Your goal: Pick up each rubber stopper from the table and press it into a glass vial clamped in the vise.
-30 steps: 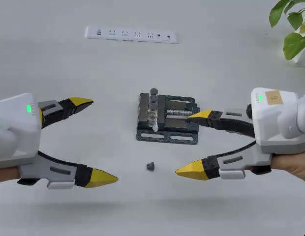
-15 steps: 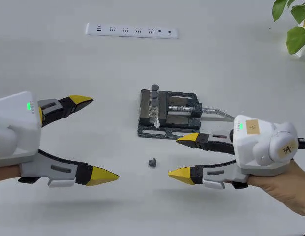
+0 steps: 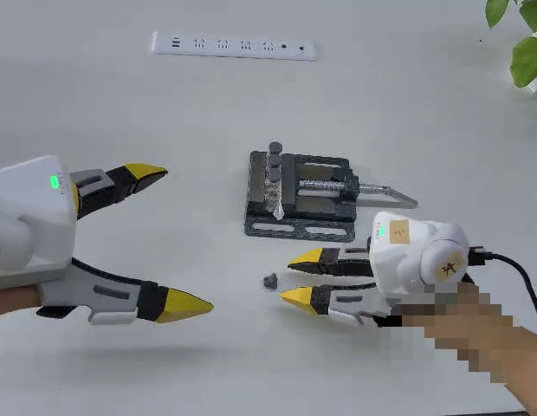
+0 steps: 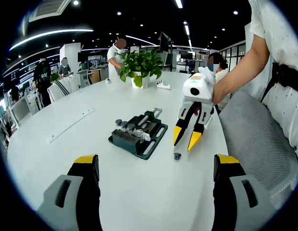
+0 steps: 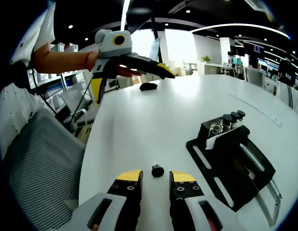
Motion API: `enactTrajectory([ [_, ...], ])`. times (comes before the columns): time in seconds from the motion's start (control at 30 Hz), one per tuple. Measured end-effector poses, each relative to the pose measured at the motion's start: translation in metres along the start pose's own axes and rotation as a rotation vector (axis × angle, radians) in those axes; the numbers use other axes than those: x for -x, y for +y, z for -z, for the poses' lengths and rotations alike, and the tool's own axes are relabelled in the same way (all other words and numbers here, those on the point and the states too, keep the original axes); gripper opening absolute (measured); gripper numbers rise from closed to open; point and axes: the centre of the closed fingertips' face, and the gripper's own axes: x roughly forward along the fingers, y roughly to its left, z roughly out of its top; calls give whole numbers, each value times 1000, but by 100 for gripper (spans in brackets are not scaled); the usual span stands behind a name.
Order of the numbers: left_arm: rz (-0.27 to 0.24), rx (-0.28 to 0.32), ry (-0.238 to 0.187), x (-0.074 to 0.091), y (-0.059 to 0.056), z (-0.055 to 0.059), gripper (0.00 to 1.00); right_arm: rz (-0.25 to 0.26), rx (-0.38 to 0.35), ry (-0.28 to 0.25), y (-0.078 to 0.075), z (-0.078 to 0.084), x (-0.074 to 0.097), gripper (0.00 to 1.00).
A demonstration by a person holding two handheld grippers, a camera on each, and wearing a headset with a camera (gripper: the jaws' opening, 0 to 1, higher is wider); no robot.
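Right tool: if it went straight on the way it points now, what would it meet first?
The loose rubber stopper, lying on the table just ahead of the right tool, in line with the gap between its open jaws. Tip height above the table is unclear.

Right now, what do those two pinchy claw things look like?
Both the left gripper and right gripper have white bodies and black jaws ending in pointed yellow tips. The left shows a green light; the right has a tan sticker and a black cable.
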Motion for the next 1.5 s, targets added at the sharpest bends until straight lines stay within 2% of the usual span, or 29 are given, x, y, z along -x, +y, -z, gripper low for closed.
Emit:
enactTrajectory([
  [0.23,2,2,5,0,-1,2,99,-13,2,11,0,4,-10,16],
  [0.73,3,12,7,-2,0,4,98,-36,36,33,0,6,-16,12],
  [1.1,4,14,7,-3,-1,4,98,-35,49,39,-3,6,-15,8],
  [1.5,3,11,6,-3,0,3,98,-37,48,36,-2,5,-16,7],
])
